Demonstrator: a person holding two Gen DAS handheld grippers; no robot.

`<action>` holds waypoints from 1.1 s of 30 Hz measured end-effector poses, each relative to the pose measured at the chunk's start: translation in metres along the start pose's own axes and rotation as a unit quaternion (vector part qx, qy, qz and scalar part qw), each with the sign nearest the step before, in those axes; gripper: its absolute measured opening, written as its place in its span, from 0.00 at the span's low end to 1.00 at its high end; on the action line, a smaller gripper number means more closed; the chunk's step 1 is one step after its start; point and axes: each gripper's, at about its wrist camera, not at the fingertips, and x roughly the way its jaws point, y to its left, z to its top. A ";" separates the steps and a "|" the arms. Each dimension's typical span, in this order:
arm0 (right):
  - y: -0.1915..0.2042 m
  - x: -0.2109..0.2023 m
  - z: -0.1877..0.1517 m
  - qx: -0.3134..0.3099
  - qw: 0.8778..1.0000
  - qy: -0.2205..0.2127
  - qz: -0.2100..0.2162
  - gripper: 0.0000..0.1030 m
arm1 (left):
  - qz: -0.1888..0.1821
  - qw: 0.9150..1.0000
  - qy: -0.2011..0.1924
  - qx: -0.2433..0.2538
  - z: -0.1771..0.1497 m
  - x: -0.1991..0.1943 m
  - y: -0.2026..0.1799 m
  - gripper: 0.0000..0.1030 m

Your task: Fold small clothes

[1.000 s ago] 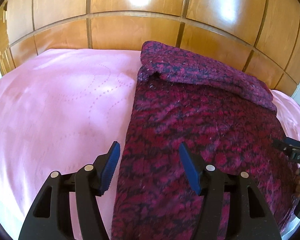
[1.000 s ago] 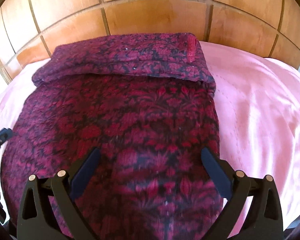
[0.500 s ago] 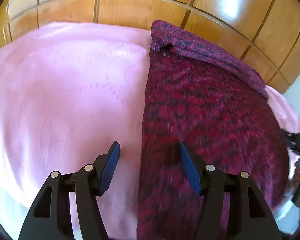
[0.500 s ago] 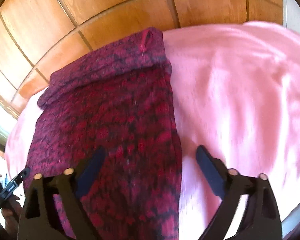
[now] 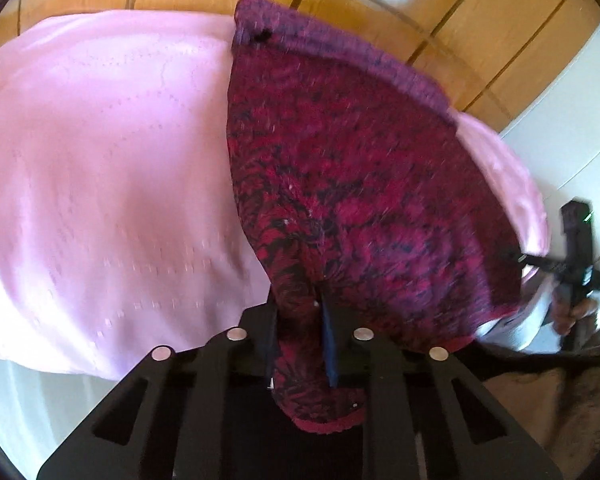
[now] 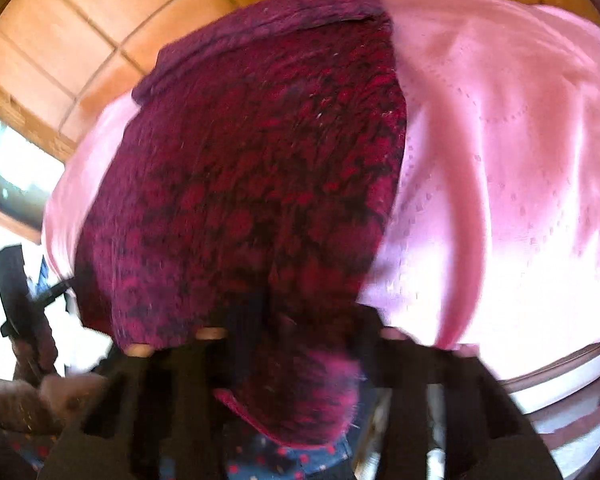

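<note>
Against the bed's (image 5: 100,168) near edge, the garment's (image 5: 340,168) corners, just pinched by both closing hand-held grippers, left (image 5: 298,344) and right (image 6: 296,344), could be slipped from thin bites.

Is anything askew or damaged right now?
Nothing damaged. The patterned red garment lies on the pink bedspread, far edge folded over. Left gripper and right gripper pinch its near corners, bunching them.
</note>
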 end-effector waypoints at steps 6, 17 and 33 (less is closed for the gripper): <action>0.011 -0.032 0.027 -0.003 0.996 -0.059 0.064 0.19 | -0.083 0.994 -0.069 -0.022 0.029 -0.038 -0.001 0.14; -0.017 -0.009 0.117 0.117 0.978 -0.129 0.112 0.18 | -0.112 0.980 -0.110 -0.121 0.139 0.011 0.028 0.10; -0.054 0.037 0.175 0.184 0.972 -0.090 0.112 0.36 | -0.009 0.966 -0.152 -0.210 0.176 0.003 0.105 0.55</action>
